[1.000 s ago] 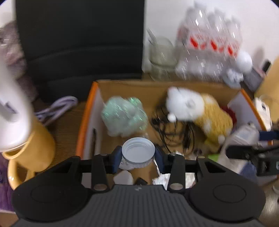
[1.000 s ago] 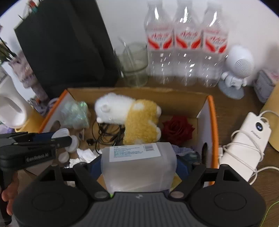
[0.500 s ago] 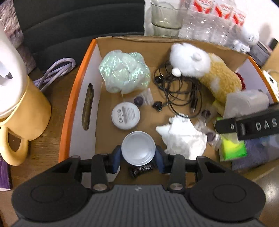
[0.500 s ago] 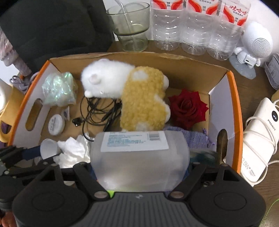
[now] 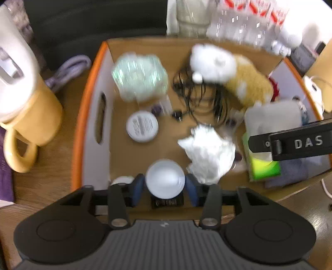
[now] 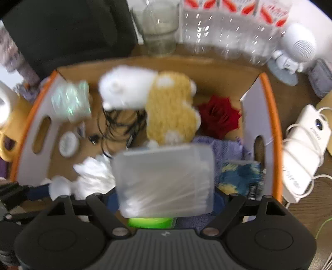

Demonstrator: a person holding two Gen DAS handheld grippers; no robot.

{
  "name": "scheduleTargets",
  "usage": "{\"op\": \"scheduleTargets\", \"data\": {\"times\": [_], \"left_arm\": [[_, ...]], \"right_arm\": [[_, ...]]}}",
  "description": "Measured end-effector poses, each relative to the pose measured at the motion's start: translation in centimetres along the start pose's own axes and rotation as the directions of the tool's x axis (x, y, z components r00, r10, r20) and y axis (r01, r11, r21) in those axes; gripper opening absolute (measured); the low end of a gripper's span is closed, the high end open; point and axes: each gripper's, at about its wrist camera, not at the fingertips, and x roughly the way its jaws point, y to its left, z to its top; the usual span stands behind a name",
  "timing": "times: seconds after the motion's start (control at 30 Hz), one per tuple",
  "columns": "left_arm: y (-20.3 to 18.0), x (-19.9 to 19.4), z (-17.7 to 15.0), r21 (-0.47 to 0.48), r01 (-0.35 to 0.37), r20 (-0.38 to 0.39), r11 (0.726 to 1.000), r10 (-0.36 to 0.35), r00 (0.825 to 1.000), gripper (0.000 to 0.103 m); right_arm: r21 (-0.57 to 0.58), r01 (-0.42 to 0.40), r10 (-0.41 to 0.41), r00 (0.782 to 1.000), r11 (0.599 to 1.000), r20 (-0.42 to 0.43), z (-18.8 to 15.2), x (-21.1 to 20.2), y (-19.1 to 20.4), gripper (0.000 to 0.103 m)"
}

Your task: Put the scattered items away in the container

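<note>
Release step, over the cardboard box [image 5: 83,116]. Left hand-held gripper [image 5: 165,188]: jaws opening, white cap [image 5: 165,179] between them, gaps showing either side. Right hand-held gripper [image 6: 166,199]: jaws opening around clear plastic case [image 6: 164,178]; contact unclear. Next: lift both clear, fetch remaining strays.

A wooden tabletop [image 5: 47,187] with visible grain, brightly and evenly lit. Behind it stands a white wall [image 6: 311,12]. A black chair back [image 5: 93,22] fills the upper left. Along the back edge stand a clear glass [image 6: 159,27] and a row of water bottles [image 6: 228,31].
</note>
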Motion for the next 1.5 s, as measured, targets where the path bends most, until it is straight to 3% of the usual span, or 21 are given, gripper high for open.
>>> {"op": "scheduleTargets", "data": {"times": [0.07, 0.13, 0.3, 0.4, 0.47, 0.53, 0.6, 0.8, 0.9, 1.13, 1.3, 1.5], "left_arm": [[-0.2, -1.9, 0.6, 0.008, 0.003, 0.045, 1.0, -0.003, 0.999, 0.057], [-0.4, -4.2, 1.5, -0.006, 0.001, 0.1, 1.0, 0.0, 0.995, 0.084], [-1.2, -9.2, 1.6, -0.034, -0.03, 0.251, 0.999, 0.038, 0.967, 0.103], [-1.8, -11.2, 0.1, -0.037, -0.074, 0.345, 0.997, 0.082, 0.935, 0.103], [-2.2, -12.6, -1.3, -0.025, -0.11, 0.422, 0.994, 0.11, 0.9, 0.103], [-2.5, -13.9, -2.7, -0.016, -0.113, 0.483, 0.993, 0.107, 0.869, 0.103], [-2.6, -14.7, -3.6, -0.013, -0.107, 0.513, 0.994, 0.099, 0.853, 0.103], [-2.6, -15.3, -6.1, -0.03, -0.082, 0.54, 0.996, 0.085, 0.837, 0.103], [-2.4, -14.2, -8.2, -0.034, -0.071, 0.545, 0.997, 0.078, 0.835, 0.103], [-1.4, -11.4, -14.6, -0.068, -0.077, 0.569, 0.995, 0.102, 0.816, 0.103], [-1.0, -9.5, -19.7, -0.108, -0.064, 0.561, 0.992, 0.114, 0.82, 0.103], [-0.8, -8.0, -25.1, -0.138, -0.027, 0.494, 0.99, 0.092, 0.864, 0.103]], "right_arm": [[0.006, -0.013, 0.012, 0.999, 1.0, 0.031, 0.0, -1.8, 0.0, 0.089], [0.009, -0.012, 0.012, 0.998, 1.0, 0.055, 0.2, -3.4, -0.1, 0.089], [0.028, 0.009, -0.013, 0.986, 1.0, 0.165, 0.0, -7.5, -0.7, 0.089], [0.034, 0.002, -0.01, 0.965, 0.999, 0.263, -1.4, -9.9, -1.1, 0.089], [0.017, 0.011, -0.016, 0.945, 1.0, 0.326, -2.6, -11.6, -0.7, 0.089], [-0.003, 0.029, -0.025, 0.924, 1.0, 0.382, -3.8, -13.0, -0.3, 0.09], [-0.026, 0.043, -0.028, 0.908, 0.999, 0.419, -4.9, -14.1, 0.1, 0.09], [-0.051, 0.058, -0.025, 0.865, 0.997, 0.501, -7.7, -15.1, 1.3, 0.091], [-0.077, 0.055, -0.004, 0.832, 0.995, 0.555, -10.2, -14.0, 1.7, 0.092], [-0.095, 0.038, 0.026, 0.802, 0.995, 0.596, -15.8, -10.6, 1.9, 0.092], [-0.125, 0.065, 0.026, 0.788, 0.99, 0.615, -21.2, -8.2, 2.1, 0.092], [-0.112, 0.042, 0.034, 0.802, 0.993, 0.597, -27.5, -6.1, 1.6, 0.094]]}}
